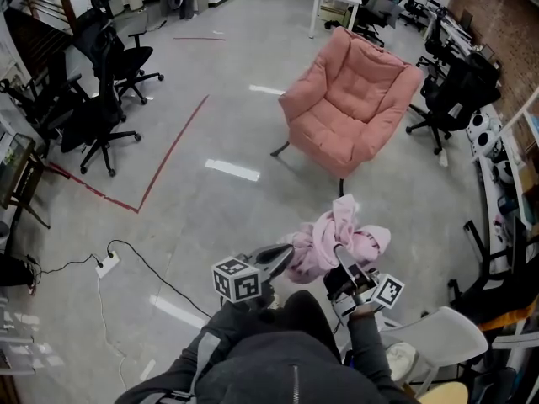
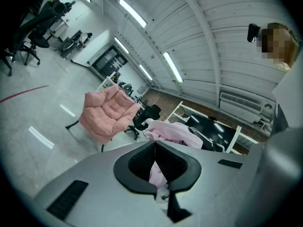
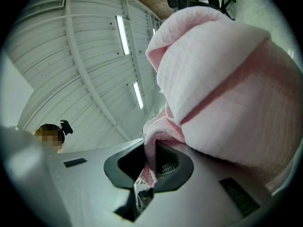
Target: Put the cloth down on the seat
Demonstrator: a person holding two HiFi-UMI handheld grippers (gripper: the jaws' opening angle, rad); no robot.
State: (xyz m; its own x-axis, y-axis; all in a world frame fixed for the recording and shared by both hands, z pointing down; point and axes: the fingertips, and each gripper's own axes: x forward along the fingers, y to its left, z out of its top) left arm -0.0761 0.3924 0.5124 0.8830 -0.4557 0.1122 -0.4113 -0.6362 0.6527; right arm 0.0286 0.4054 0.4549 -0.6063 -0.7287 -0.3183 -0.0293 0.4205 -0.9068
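Left hand-held gripper [image 1: 282, 257] is clamped tight on a fold of the pink cloth [image 1: 333, 234]; right hand-held gripper [image 1: 343, 257] is closed on another fold; the bunched cloth hangs between them above the floor [image 1: 210, 200], well apart from the pink chair [image 1: 349, 99] ahead.

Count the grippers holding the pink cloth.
2. The left gripper is shut on the left side of the pink cloth, and the right gripper is shut on its right side. Both are low in the head view, short of the pink armchair.
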